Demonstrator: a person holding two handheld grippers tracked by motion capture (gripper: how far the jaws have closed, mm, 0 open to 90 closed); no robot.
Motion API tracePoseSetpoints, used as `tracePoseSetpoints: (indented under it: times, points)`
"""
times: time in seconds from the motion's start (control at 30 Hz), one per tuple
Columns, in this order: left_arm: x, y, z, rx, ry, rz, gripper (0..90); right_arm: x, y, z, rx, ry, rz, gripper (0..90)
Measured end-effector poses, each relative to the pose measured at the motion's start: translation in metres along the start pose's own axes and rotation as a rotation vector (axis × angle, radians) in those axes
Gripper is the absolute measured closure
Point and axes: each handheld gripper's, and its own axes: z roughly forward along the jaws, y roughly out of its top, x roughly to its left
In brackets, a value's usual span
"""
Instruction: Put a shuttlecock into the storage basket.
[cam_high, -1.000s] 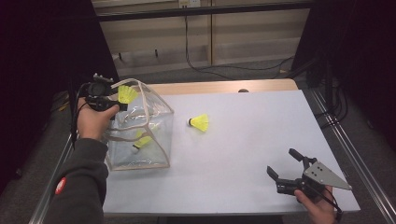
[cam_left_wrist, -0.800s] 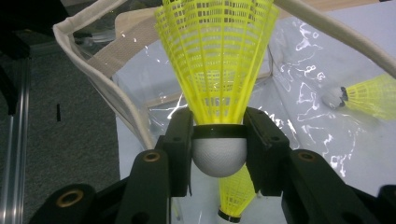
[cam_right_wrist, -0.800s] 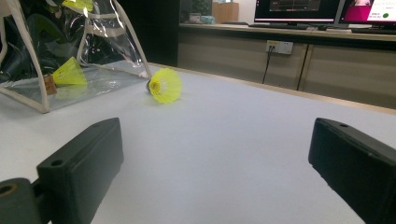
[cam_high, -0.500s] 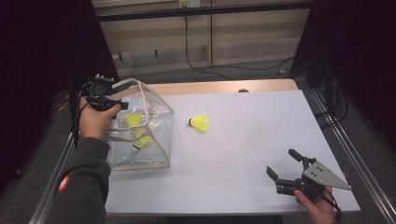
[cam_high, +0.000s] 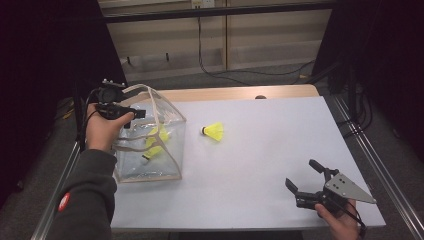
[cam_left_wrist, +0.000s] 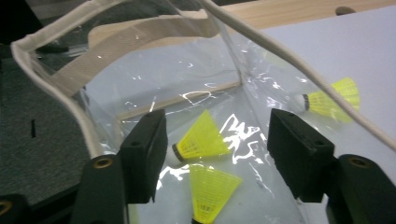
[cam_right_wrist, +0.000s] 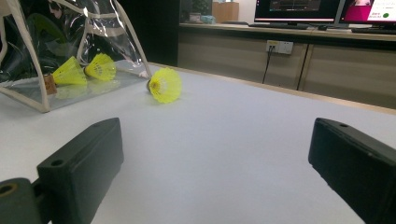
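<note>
- In the high view, your left gripper (cam_high: 131, 113) sits at the top rim of the clear bag (cam_high: 170, 150) on the left part of the table (cam_high: 280, 150); from here you cannot tell how wide its jaws are. Two yellow shuttlecocks (cam_high: 156, 142) lie inside the bag, and a third shuttlecock (cam_high: 214, 131) lies alone on the table, near the bag's right side. Your right gripper (cam_high: 305, 177) is low at the near right corner, jaws spread, holding nothing.
- In the left gripper view, you see what the high view hides: the jaws stand wide apart and empty over the bag mouth. Below them are one shuttlecock (cam_left_wrist: 201, 140) and a second shuttlecock (cam_left_wrist: 208, 193), tips close together.
- In the right gripper view, the jaws are also apart and empty. The loose shuttlecock (cam_right_wrist: 164, 85) lies just beside the bag's corner, cork toward the bag.
</note>
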Motion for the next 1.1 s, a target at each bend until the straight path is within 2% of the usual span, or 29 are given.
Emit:
tracePoseSetpoints:
  times: [0.33,0.47,0.63,0.87,1.1]
  points:
    - [-0.015,0.007,-0.016,-0.002,-0.071,0.028,29.2,-0.001,0.000,-0.001,-0.001,-0.002,-0.001,2.8]
    - [-0.024,0.010,-0.021,-0.008,-0.096,0.052,27.9,-0.001,0.000,0.000,-0.002,-0.004,-0.005,2.8]
    - [-0.034,0.013,-0.024,0.004,-0.123,0.070,25.9,0.000,0.000,-0.001,-0.001,-0.003,-0.004,2.8]
    - [-0.042,0.016,-0.027,-0.002,-0.159,0.070,24.1,0.000,0.000,-0.001,-0.002,-0.003,-0.002,2.8]
    - [-0.055,0.019,-0.027,0.016,-0.201,0.108,21.7,0.000,0.001,-0.001,-0.002,-0.002,-0.005,2.8]
